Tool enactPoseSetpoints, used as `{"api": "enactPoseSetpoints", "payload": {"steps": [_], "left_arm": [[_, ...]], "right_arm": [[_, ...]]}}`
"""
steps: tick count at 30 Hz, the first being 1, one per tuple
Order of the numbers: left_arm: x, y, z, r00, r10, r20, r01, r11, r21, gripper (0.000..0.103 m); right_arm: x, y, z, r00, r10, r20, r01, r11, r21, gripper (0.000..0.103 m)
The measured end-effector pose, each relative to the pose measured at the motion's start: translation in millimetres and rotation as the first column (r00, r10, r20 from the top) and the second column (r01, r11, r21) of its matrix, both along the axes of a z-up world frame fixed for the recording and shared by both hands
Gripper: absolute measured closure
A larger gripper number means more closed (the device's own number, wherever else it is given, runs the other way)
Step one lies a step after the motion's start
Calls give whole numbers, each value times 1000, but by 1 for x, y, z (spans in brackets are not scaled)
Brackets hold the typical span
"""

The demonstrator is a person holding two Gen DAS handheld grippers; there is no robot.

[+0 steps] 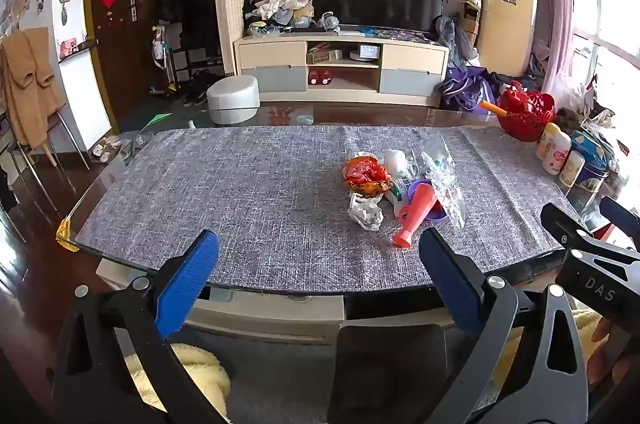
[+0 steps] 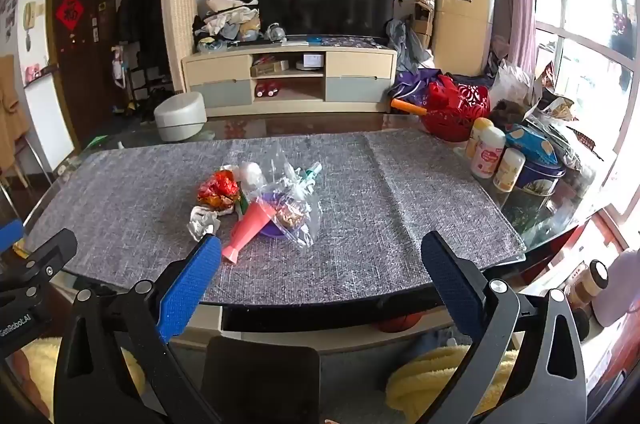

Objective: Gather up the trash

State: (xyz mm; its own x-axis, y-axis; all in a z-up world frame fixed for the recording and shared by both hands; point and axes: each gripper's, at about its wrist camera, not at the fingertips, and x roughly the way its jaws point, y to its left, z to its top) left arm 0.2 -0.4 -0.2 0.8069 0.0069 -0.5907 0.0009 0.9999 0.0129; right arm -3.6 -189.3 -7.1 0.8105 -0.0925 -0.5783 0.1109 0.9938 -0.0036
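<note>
A small heap of trash lies on the grey table mat (image 1: 240,184): a red-orange crumpled wrapper (image 1: 366,176), a white crumpled paper (image 1: 365,212), a coral-pink cone (image 1: 414,216), a purple dish (image 1: 436,212) and a clear plastic bag (image 1: 444,176). The same heap shows in the right wrist view, with the cone (image 2: 250,228), the wrapper (image 2: 218,190) and the bag (image 2: 292,200). My left gripper (image 1: 318,244) hangs open over the table's near edge, short of the heap. My right gripper (image 2: 320,248) is open too, with nothing between its blue pads.
Along the table's right side stand a red basket (image 2: 456,108), several bottles (image 2: 486,152) and a blue tin (image 2: 540,168). A dark chair back (image 1: 390,372) sits below the near edge. A TV cabinet (image 1: 340,68) and a white stool (image 1: 233,98) stand beyond the table.
</note>
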Motion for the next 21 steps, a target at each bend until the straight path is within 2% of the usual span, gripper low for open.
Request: {"api": "enactPoseSetpoints", "payload": {"steps": [9,15,21], "left_arm": [[-1,-1,0,1000,-6,1,6,1000,5,8],[-6,-1,-10,1000,-3,2,3,1000,1,8],[1,-4,-4,1000,-2,-4,2,1000,3,8]], "right_arm": [[3,2,-2,1000,0,-3,0,1000,5,3],[3,-1,-5,1000,-4,-4,4,1000,3,3],[2,-3,-3,1000,-6,-6,6,1000,10,3]]}}
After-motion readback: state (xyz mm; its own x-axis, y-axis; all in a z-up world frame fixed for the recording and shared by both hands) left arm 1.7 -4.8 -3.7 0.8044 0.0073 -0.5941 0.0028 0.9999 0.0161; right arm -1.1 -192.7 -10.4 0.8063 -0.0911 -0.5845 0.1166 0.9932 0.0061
